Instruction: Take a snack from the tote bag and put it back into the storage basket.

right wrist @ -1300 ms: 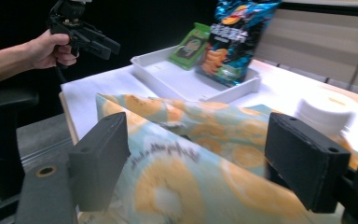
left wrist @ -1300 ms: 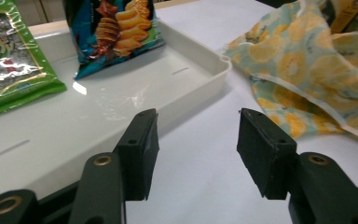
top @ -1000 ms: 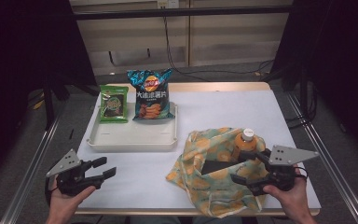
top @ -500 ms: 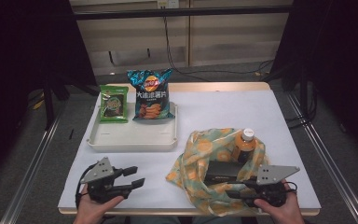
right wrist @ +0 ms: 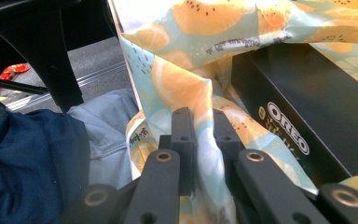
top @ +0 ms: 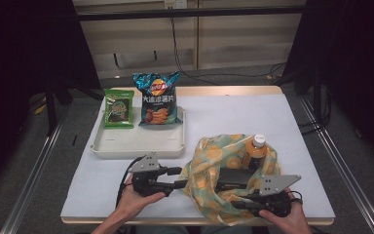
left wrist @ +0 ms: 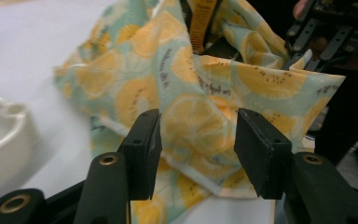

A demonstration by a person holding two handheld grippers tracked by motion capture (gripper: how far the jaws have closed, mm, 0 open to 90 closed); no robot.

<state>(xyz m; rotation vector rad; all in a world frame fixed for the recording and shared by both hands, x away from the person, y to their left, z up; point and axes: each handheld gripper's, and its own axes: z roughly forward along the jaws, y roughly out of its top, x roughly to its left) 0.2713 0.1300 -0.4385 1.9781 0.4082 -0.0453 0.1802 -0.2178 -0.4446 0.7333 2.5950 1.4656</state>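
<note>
Left gripper (top: 177,178) has moved in beside cloth bag (top: 209,168), fingers open. Right gripper (right wrist: 204,135) clamps bag's near edge. Likely opening bag next.

Light is falling from above onto the white table (top: 233,117), which is looking bright, while the room around it is staying very dark, almost black at both sides. The chip bag (top: 157,97) is giving small glare on its shiny foil. In the left gripper view, the patterned cloth (left wrist: 200,98) is looking soft and blurred, and the white tray (left wrist: 0,135) at the edge is washing out and is out of focus. In the right gripper view, the black box (right wrist: 317,107) is showing sharp printed letters, but the near jaws are slightly blurred.
</note>
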